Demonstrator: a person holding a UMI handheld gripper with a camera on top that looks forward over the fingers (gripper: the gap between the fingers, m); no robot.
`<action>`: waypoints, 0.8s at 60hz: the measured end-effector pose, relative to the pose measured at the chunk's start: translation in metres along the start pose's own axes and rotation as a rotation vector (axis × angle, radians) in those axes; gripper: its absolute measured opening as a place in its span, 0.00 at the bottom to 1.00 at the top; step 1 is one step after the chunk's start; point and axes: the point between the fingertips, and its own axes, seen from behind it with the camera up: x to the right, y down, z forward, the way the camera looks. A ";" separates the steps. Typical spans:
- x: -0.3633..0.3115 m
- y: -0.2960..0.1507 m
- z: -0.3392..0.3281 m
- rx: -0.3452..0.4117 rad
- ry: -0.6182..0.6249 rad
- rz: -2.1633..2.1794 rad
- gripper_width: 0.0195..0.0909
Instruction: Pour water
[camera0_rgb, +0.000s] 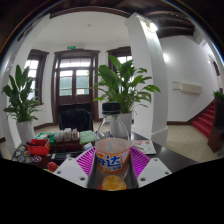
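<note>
Bottle (113, 160) (orange label) clamped btwn gripper (113, 168) fingers, both pads touching.

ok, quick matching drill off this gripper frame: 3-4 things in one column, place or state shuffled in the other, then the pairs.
Column 1
1. cup with the orange and blue label
2. clear water bottle
3. potted plant
4. double door

Column 2
A. far back wall of the room, shut
B. between the fingers of the tool
C. just beyond the cup, upright
D. behind the bottle, tall green leaves

Pairs: 1-B, 2-C, 3-D, 4-A

Whether the tool presses on the cup cannot be told here.
</note>
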 end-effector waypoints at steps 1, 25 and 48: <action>0.001 0.001 -0.001 -0.006 0.001 0.000 0.47; -0.003 0.043 -0.081 -0.151 -0.066 -0.087 0.86; -0.040 0.029 -0.192 -0.182 -0.191 -0.118 0.85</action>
